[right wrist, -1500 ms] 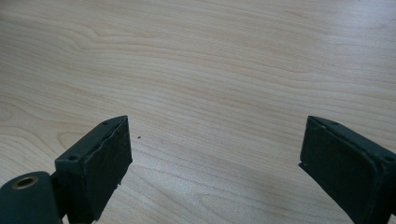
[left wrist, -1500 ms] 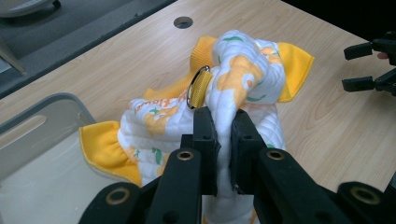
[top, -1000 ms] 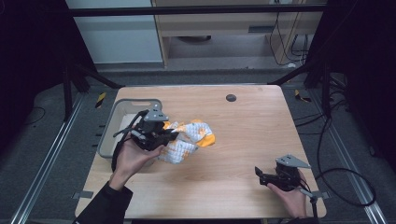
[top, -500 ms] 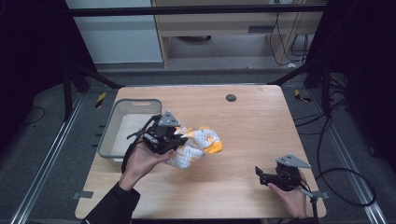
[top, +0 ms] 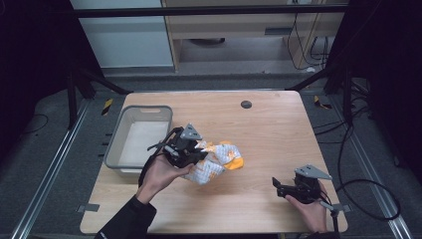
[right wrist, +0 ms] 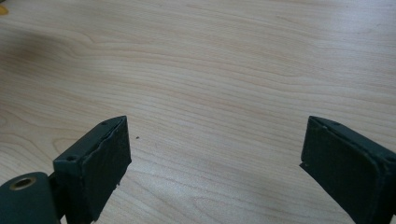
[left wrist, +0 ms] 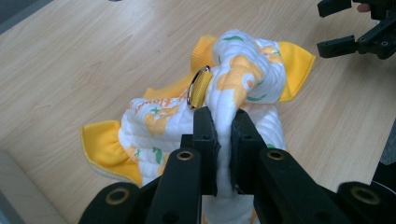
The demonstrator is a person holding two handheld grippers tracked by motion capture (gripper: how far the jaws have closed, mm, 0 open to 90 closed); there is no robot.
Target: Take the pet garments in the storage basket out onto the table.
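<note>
Pale wood-grain table with square edges stands on a dark floor between metal rails, a cabinet and loose cables behind it. Near its left edge sits a grey plastic bin, rounded at the corners, its near wall partly hidden by the person's left hand. Just right of the bin lies a crumpled cloth: soft, quilted white fabric printed with orange and green shapes and bordered in plain yellow. The left gripper is clenched on a raised fold of that cloth; in the left gripper view the black jaws pinch the white fabric tightly between them, and a small ring-shaped piece, yellow and metallic, perhaps a fastener, sticks up just beyond the tips. How much of the cloth rests on the table cannot be told, since the gripper and hand cover its left part. The right gripper sits well apart, near the front right corner, jaws spread wide with only bare wood between them. A small dark round mark lies toward the far edge. Wide open tabletop stretches between the cloth and the right gripper
</note>
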